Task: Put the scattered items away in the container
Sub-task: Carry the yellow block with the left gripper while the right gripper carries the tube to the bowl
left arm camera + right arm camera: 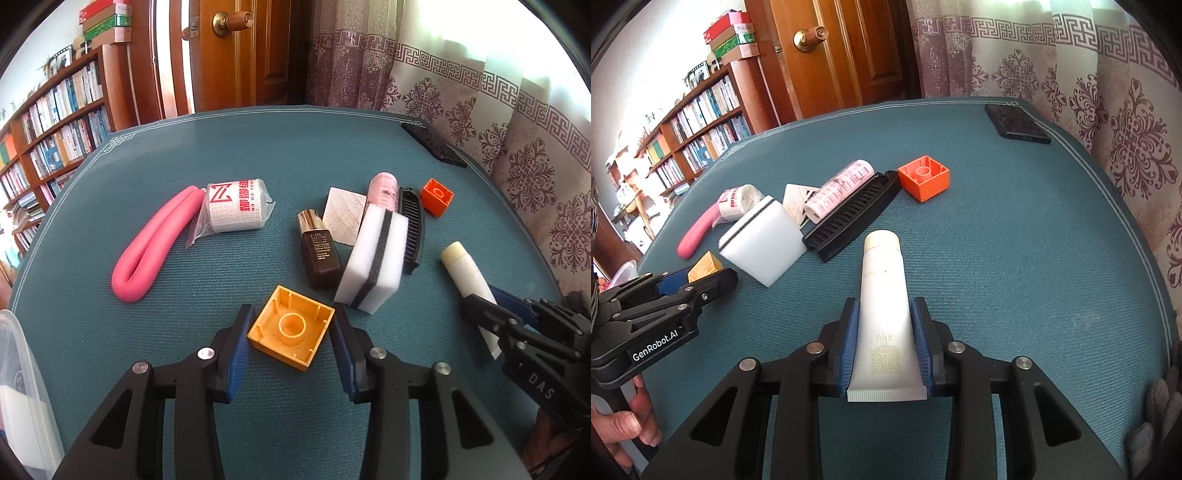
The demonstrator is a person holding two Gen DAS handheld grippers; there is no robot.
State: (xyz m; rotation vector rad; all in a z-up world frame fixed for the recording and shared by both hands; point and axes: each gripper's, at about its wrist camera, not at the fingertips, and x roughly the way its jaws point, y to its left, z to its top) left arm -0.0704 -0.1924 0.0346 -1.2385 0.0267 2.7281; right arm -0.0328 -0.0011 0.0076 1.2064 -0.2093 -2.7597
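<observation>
Near the tabletop's front edge: left gripper (291, 334) spread around upturned yellow plastic block (291, 332); right gripper (886, 347) clamping white squeeze tube (882, 295).

- The counter's woven mat (258, 147) is teal with a thin white border line.
- The hollow square plastic block (291, 326) at 6 o'clock in the left wrist view is yellow-orange; a smaller plastic block (437, 196) at 2 o'clock is bright orange.
- The folded foam tube (151, 243) at 9 o'clock is pink.
- The sponge block (373, 258) is white with a dark grey band.
- The small glass bottle (319, 254) is dark brown with a gold cap.
- The squeeze tube (882, 314) is cream with a gold motif.
- Each claw, left (291, 332) and right (884, 332), is black with blue pads.
- The curtain (480, 92) is pale with a purple floral and key pattern.
</observation>
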